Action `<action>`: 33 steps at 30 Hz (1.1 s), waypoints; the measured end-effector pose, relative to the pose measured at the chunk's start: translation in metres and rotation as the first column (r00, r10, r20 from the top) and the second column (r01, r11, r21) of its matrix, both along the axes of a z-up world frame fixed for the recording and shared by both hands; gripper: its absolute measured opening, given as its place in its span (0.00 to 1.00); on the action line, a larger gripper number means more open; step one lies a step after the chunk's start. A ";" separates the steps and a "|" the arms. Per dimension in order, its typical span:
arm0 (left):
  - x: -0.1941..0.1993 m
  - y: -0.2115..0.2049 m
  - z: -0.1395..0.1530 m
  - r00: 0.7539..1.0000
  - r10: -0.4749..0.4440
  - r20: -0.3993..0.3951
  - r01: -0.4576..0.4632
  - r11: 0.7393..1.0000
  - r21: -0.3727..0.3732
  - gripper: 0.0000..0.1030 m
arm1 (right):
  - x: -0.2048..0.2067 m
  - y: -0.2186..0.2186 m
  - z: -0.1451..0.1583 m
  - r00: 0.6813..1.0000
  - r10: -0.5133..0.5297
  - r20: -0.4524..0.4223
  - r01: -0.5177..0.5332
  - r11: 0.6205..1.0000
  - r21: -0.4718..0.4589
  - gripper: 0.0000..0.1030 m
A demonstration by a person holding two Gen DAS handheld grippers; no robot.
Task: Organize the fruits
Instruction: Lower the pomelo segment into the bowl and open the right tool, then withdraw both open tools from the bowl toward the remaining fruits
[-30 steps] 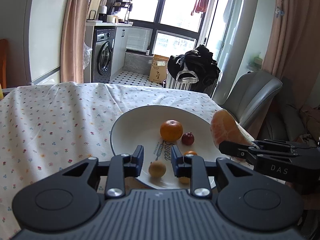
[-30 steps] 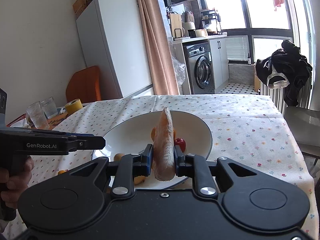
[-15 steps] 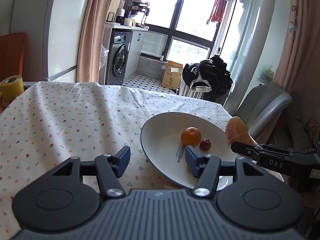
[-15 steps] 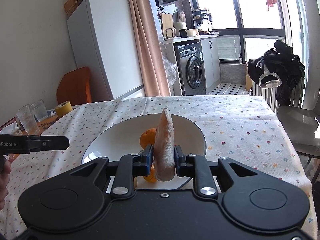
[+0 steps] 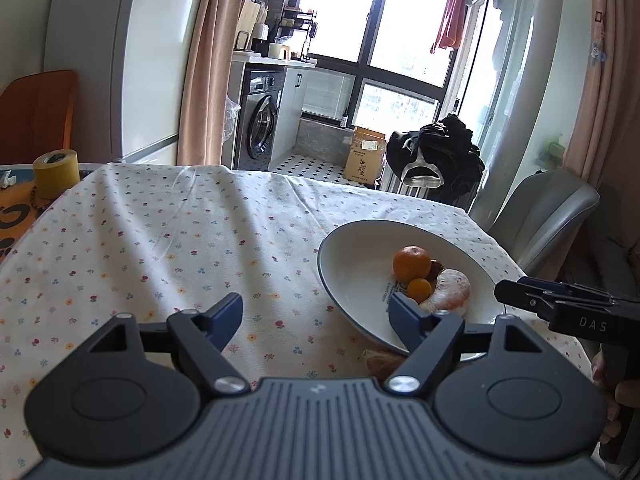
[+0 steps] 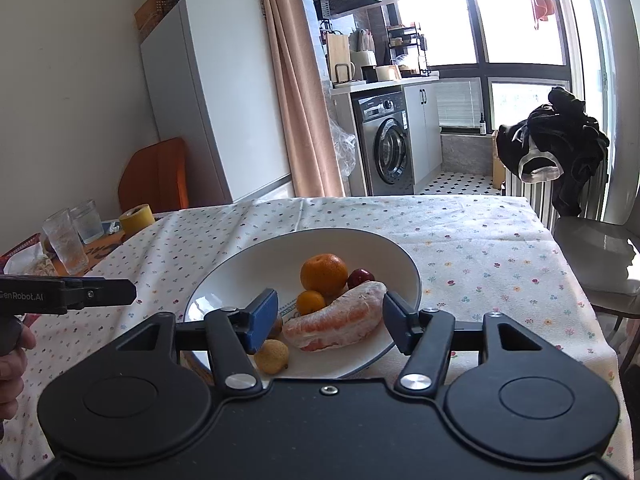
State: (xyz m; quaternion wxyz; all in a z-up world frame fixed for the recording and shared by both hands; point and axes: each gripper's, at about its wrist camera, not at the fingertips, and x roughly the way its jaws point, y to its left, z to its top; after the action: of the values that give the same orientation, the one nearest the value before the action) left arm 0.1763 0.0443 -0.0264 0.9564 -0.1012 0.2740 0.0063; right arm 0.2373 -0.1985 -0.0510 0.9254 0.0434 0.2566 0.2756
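Observation:
A white plate [image 6: 404,258] [image 5: 348,248] on the flowered tablecloth holds a large orange [image 6: 323,273] [image 5: 412,263], a small orange [image 6: 310,302] [image 5: 419,287], a dark red fruit [image 6: 361,277], a tan round fruit [image 6: 272,356] and a peeled pomelo segment [image 6: 336,323] [image 5: 450,290]. My right gripper [image 6: 328,318] is open, its fingers on either side of the segment lying in the plate. My left gripper [image 5: 316,320] is open and holds nothing, low over the cloth at the plate's left rim. Each gripper's side shows in the other view.
A yellow tape roll [image 5: 55,173] [image 6: 137,218] and two glasses [image 6: 66,240] stand at the table's left end. A grey chair [image 5: 544,216] sits past the right edge. A brownish object [image 5: 382,362] lies by the plate's near rim. Bare cloth spreads left of the plate.
My right gripper has opened and let go of the pomelo segment, which now lies flat in the plate. My left gripper has opened wider and drawn back to the left.

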 end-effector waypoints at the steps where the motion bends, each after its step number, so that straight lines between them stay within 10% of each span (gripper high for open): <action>1: -0.002 0.001 0.000 1.000 -0.002 -0.006 0.002 1.000 -0.005 0.77 | -0.002 -0.001 0.001 1.000 0.001 0.000 -0.001 1.000 0.003 0.59; 17: -0.038 0.002 0.017 0.999 0.043 0.022 -0.044 0.998 0.037 0.89 | -0.040 -0.010 0.019 0.999 0.036 0.031 -0.038 0.998 0.054 0.96; 33: -0.058 0.001 0.004 1.000 0.013 -0.023 -0.013 1.000 0.029 0.95 | -0.061 -0.004 0.016 0.995 0.101 -0.010 -0.100 0.993 0.069 1.00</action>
State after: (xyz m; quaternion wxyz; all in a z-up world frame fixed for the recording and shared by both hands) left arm 0.1180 0.0453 -0.0220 0.9544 -0.0892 0.2842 0.0177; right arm 0.1764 -0.2020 -0.0352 0.9066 0.0639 0.2551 0.3301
